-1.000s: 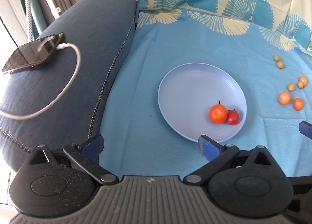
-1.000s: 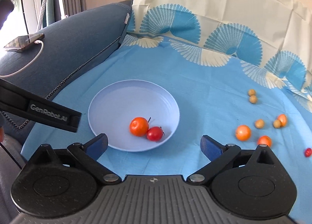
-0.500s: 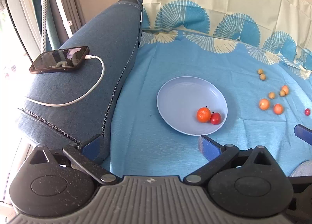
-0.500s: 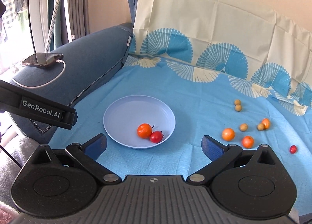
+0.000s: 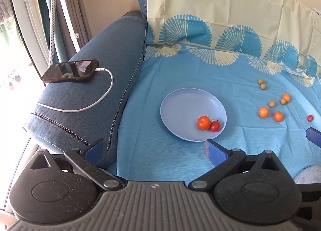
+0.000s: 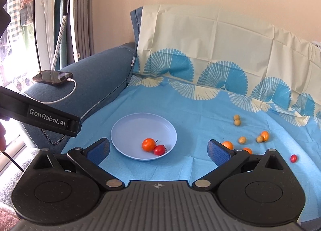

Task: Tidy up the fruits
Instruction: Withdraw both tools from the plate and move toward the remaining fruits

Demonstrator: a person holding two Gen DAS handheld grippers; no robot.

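A pale blue plate (image 5: 186,106) (image 6: 132,130) lies on the blue cloth and holds an orange tangerine (image 5: 203,123) (image 6: 148,144) and a red cherry tomato (image 5: 215,126) (image 6: 159,149). To its right lie loose tangerines (image 5: 263,112) (image 6: 227,145), small yellow-green fruits (image 5: 262,86) (image 6: 237,122) and a red tomato (image 5: 310,118) (image 6: 293,158). My left gripper (image 5: 154,149) is open and empty, held back near the sofa's front edge. My right gripper (image 6: 158,148) is open and empty, well short of the plate.
A dark blue sofa armrest (image 5: 96,82) on the left carries a phone (image 5: 70,71) with a white charging cable (image 5: 94,104). A cream and blue patterned cloth (image 6: 210,50) covers the backrest. The left gripper's body (image 6: 40,114) crosses the left of the right wrist view.
Both grippers have pulled back and up from the plate, so plate and fruits look smaller and farther. Both stayed open and empty. No fruit moved.
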